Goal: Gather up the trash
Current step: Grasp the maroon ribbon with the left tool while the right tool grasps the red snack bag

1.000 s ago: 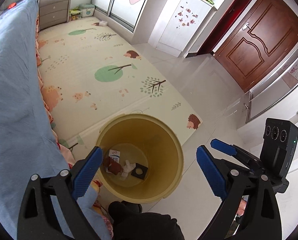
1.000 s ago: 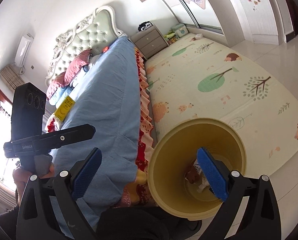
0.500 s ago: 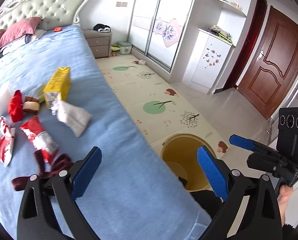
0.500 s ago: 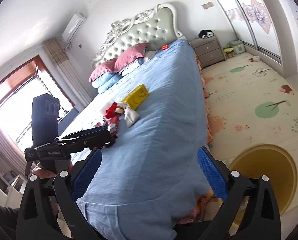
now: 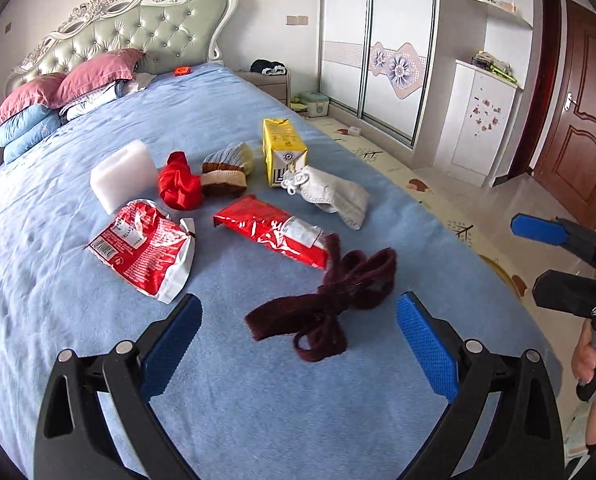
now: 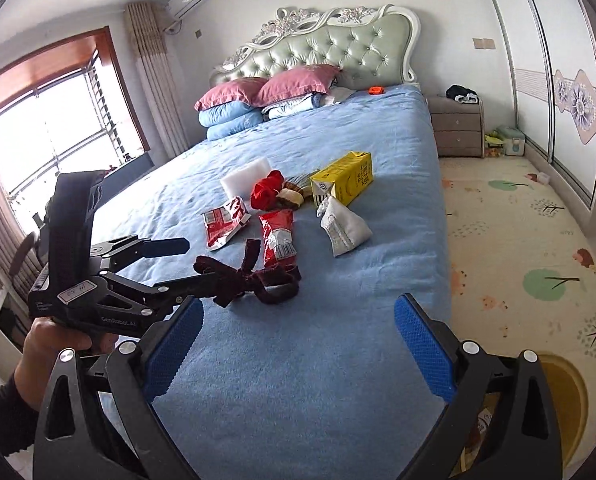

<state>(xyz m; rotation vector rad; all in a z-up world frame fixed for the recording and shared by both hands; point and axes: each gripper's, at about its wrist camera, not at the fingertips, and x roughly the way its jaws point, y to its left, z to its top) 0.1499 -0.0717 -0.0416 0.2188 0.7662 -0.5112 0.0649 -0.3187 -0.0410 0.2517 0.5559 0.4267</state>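
Note:
On the blue bed (image 5: 258, 408) lie a torn red snack bag (image 5: 142, 248), a long red wrapper (image 5: 274, 232), a yellow carton (image 5: 284, 152), a grey-white pouch (image 5: 334, 194) and a white foam block (image 5: 122, 174). A dark maroon cloth strip (image 5: 330, 296) lies nearest. My left gripper (image 5: 298, 320) hangs open just above that strip, holding nothing. My right gripper (image 6: 300, 312) is open and empty over bare sheet, right of the left gripper (image 6: 198, 264). The yellow bin (image 6: 566, 392) stands on the floor at the bed's right side.
A red cloth (image 5: 178, 184) and a striped brown sock (image 5: 226, 172) lie among the trash. Pillows (image 5: 78, 80) are stacked at the headboard. A patterned play mat (image 6: 518, 240), a nightstand (image 6: 456, 132) and a wardrobe (image 5: 378, 40) lie right of the bed.
Both views swung up from the yellow bin to the bed. The left gripper moved over the sheet toward the maroon cloth; the right one followed beside it. Both stayed open.

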